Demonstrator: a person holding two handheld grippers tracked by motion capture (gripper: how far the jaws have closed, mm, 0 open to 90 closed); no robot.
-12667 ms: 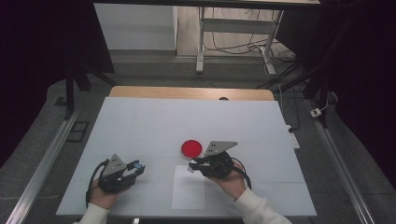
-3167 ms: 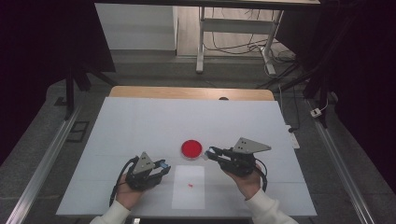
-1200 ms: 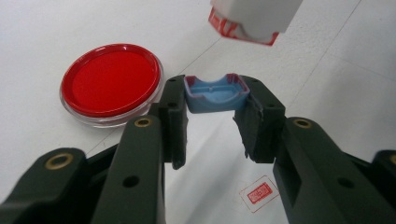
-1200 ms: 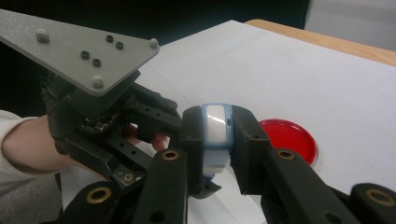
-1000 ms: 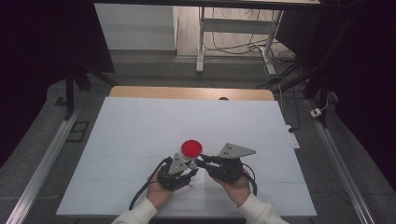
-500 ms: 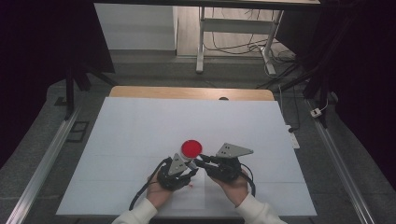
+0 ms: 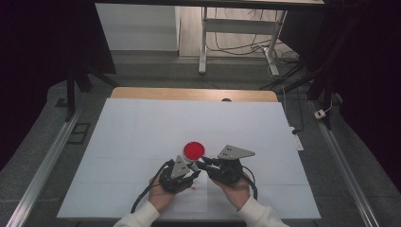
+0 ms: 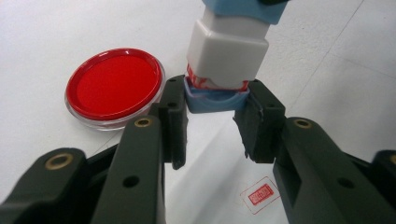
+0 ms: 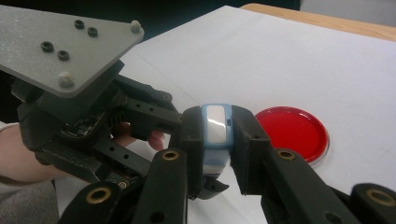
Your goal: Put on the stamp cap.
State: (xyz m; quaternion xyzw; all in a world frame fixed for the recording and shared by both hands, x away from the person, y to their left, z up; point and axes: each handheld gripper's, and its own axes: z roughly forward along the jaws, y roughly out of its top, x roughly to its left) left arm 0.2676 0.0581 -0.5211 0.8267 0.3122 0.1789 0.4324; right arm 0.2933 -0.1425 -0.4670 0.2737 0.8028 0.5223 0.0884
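A white stamp (image 8: 227, 56) with blue ends hangs just above the table between my two grippers. My right gripper (image 9: 215, 135) is shut on the stamp's blue top (image 9: 215, 122). My left gripper (image 8: 215, 101) is shut on the blue cap (image 8: 212, 100) at the stamp's lower end, where red ink shows at the seam. In the high view both grippers meet just in front of the round red ink pad (image 7: 194, 150), the left gripper (image 7: 193, 173) and the right gripper (image 7: 202, 164) tip to tip. The ink pad (image 8: 114, 86) lies open beside the stamp.
A white sheet (image 7: 191, 201) lies under the hands and carries a small red square imprint (image 8: 259, 194). The wide white table (image 7: 142, 123) stretches away on all sides, with a wooden edge (image 7: 189, 93) at the back. Cables trail from both grippers towards the person.
Over the earlier frames the left gripper came in from the left to meet the right one at the stamp. In the last second both have barely moved.
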